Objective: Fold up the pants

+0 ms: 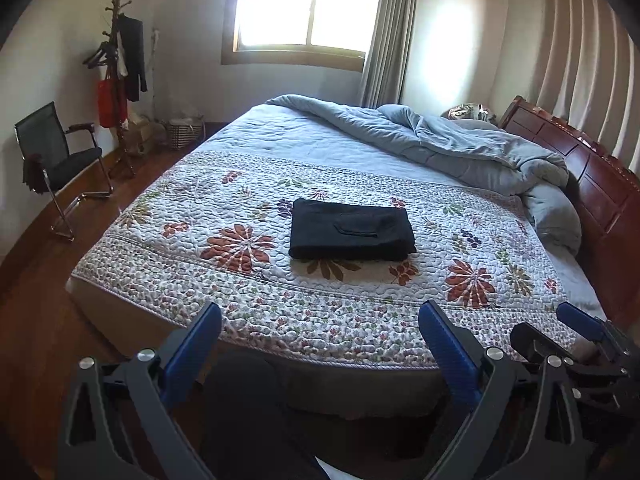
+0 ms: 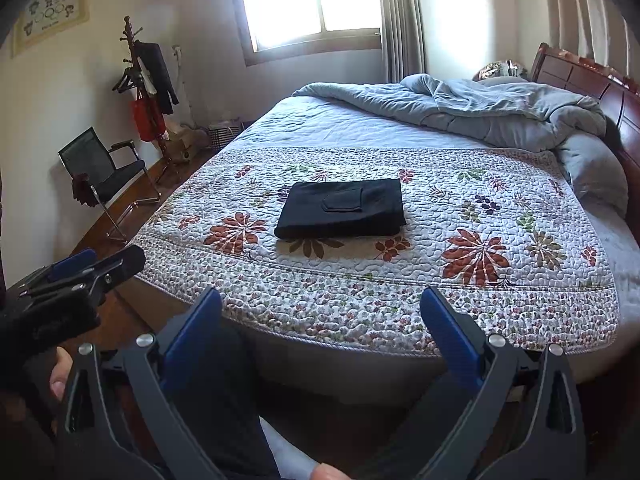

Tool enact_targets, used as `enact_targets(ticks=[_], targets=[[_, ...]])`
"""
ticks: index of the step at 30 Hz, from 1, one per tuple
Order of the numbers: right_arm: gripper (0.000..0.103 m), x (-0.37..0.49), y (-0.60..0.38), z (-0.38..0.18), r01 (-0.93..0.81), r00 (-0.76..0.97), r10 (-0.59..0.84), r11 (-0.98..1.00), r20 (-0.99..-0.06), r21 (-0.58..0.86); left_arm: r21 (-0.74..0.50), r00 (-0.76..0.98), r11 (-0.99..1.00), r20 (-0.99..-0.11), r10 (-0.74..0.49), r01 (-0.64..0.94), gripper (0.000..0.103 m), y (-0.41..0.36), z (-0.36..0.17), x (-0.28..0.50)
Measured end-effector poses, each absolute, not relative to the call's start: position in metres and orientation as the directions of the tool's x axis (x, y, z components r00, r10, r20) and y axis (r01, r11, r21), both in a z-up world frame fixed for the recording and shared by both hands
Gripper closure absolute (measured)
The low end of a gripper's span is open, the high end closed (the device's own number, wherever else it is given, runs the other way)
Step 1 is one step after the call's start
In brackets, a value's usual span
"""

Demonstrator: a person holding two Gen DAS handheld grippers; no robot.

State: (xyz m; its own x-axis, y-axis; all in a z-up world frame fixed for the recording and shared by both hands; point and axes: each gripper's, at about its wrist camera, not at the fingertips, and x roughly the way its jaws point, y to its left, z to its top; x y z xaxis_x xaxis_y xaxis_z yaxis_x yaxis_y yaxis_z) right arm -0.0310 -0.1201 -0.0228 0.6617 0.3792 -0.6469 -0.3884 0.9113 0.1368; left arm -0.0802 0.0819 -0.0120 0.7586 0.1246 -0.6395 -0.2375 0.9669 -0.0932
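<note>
Pants (image 1: 351,230), one folded pair, on bed (image 1: 168,280); two grippers empty.

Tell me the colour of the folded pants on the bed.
Black. The folded pants show best in the right wrist view, lying on the floral quilt.

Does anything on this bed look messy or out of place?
Only the grey duvet, bunched in a rumpled heap near the headboard. The black pants lie neatly folded, square on the flowered quilt, and both grippers hang open, away from them.
</note>
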Motion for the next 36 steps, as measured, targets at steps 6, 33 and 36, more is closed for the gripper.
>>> enact_targets(ticks=[6, 33, 36], targets=[[0.004, -0.027, -0.121, -0.022, -0.386, 0.663, 0.374, 0.913, -0.648, 0.131, -0.066, 0.766, 0.966, -0.624, 0.154, -0.249, 0.004, 0.080, -0.009, -0.079], [0.004, -0.011, -0.121, -0.032, -0.378, 0.657, 0.362, 0.917, -0.662, 0.126, -0.054, 0.756, 0.968, -0.636, 0.155, -0.244, 0.004, 0.085, -0.017, -0.065], [0.004, -0.011, -0.122, -0.033, -0.374, 0.657, 0.359, 0.919, -0.663, 0.127, -0.053, 0.757, 0.969, -0.635, 0.154, -0.241, 0.004, 0.084, -0.018, -0.066]])
